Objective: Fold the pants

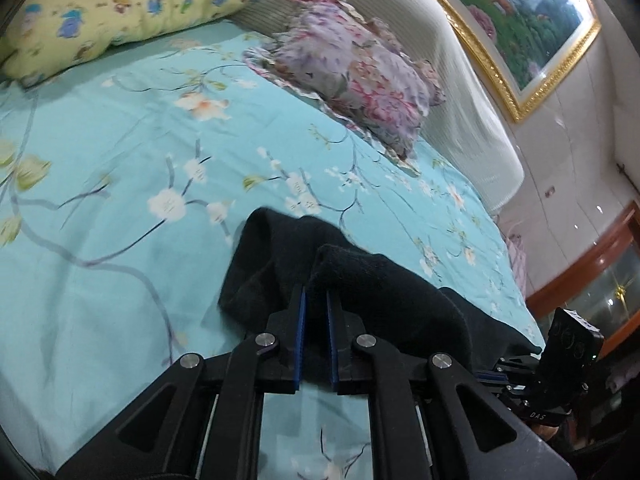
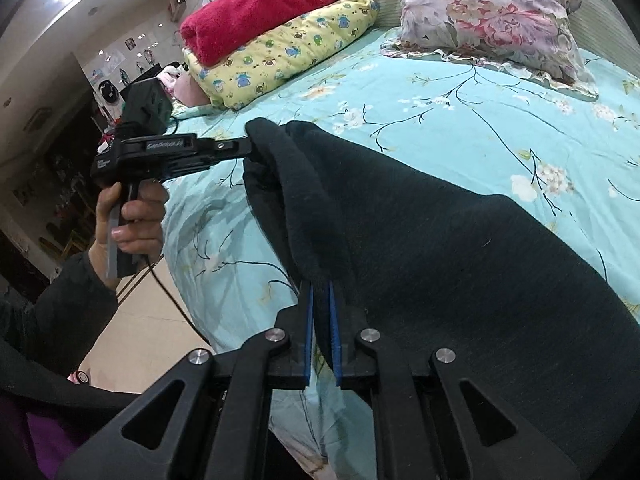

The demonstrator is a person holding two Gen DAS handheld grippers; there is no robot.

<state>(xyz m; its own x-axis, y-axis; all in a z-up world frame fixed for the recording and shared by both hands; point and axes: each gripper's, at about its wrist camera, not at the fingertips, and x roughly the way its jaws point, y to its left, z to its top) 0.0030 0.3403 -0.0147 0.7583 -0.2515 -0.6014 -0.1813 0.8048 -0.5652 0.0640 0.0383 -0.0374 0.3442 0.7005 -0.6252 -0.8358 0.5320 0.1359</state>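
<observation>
The pants [image 2: 440, 248] are black, of a thick, soft knit with a faint heathered grain, and they hang in a heavy swag between the two grippers, above the near edge of the bed [image 1: 120, 208]. In the right wrist view the cloth is doubled along its upper edge into a rolled fold, and the bulk of it drapes down toward the lower right. In the left wrist view the pants [image 1: 304, 276] bunch into two soft humps just past the fingertips, with the rest trailing off to the right over the bed's edge.

The left gripper [image 1: 316, 300] has its jaws clamped on a bunched edge of the black cloth, the blue pads nearly together with fabric pinched at their tips. The right gripper [image 2: 320, 292] has its jaws closed the same way on another part of the edge. From the right wrist view the left gripper [image 2: 244, 150] shows side-on, its tip buried in the fold, held by the person's left hand [image 2: 132, 216].

The bed is covered by a turquoise sheet printed with white blossoms and dark branches. At its head lie a flowered pillow [image 1: 352, 76], a yellow cartoon-print pillow [image 1: 104, 12] and a red blanket [image 2: 256, 12].
</observation>
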